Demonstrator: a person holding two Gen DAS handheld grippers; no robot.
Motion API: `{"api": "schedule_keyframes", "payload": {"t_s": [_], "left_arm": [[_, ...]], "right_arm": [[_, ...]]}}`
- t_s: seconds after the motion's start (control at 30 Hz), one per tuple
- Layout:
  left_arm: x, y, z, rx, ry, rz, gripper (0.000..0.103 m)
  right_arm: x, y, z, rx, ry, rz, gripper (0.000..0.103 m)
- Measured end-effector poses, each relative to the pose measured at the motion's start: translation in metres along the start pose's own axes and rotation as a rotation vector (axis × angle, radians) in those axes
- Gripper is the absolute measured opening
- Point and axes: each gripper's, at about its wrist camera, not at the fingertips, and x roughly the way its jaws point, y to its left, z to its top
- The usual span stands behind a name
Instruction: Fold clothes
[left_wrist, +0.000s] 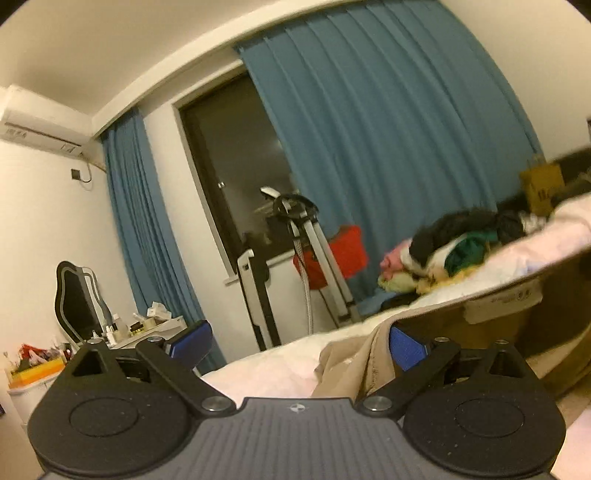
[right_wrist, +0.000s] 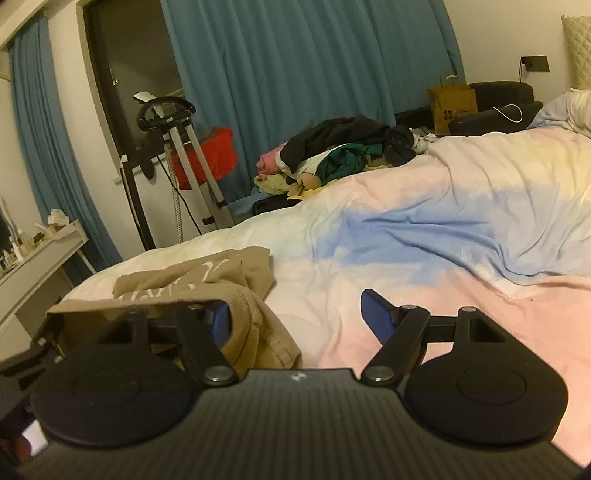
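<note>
A tan garment (right_wrist: 192, 280) lies crumpled on the near left corner of the bed. In the right wrist view its hem drapes over the left finger of my right gripper (right_wrist: 299, 319). That gripper's jaws stand wide apart and nothing is pinched between the blue pads (right_wrist: 376, 314). In the left wrist view the same tan garment (left_wrist: 347, 365) hangs against the right finger of my left gripper (left_wrist: 299, 343), which is also open and points level over the bed's edge. A mixed pile of clothes (right_wrist: 340, 147) sits at the bed's far side, pile (left_wrist: 443, 247).
The bed carries a pastel pink, blue and white duvet (right_wrist: 443, 240). Beyond its foot stand a folding exercise machine (right_wrist: 177, 147) and a red bag (right_wrist: 210, 155) before blue curtains. A white dresser (right_wrist: 44, 247) with bottles is on the left. A paper bag (right_wrist: 452, 105) stands behind the bed.
</note>
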Motion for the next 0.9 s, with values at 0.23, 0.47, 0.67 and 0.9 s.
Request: {"api": "schedule_keyframes", "payload": {"t_s": [0.23, 0.47, 0.67, 0.9], "left_arm": [[0.013, -0.018, -0.019, 0.21, 0.16, -0.074, 0.099], [-0.003, -0.046, -0.03, 0.319, 0.028, -0.128, 0.102], [0.022, -0.018, -0.025, 0.176, 0.142, 0.063, 0.101], [-0.004, 0.008, -0.025, 0.352, 0.237, 0.004, 0.102]], "right_arm": [[-0.019, 0.0, 0.006, -0.003, -0.118, -0.02, 0.075], [-0.029, 0.001, 0.012, 0.005, -0.171, 0.014, 0.075], [-0.023, -0.003, 0.012, -0.002, -0.165, -0.022, 0.075], [0.004, -0.002, 0.004, -0.109, -0.018, -0.116, 0.075]]}}
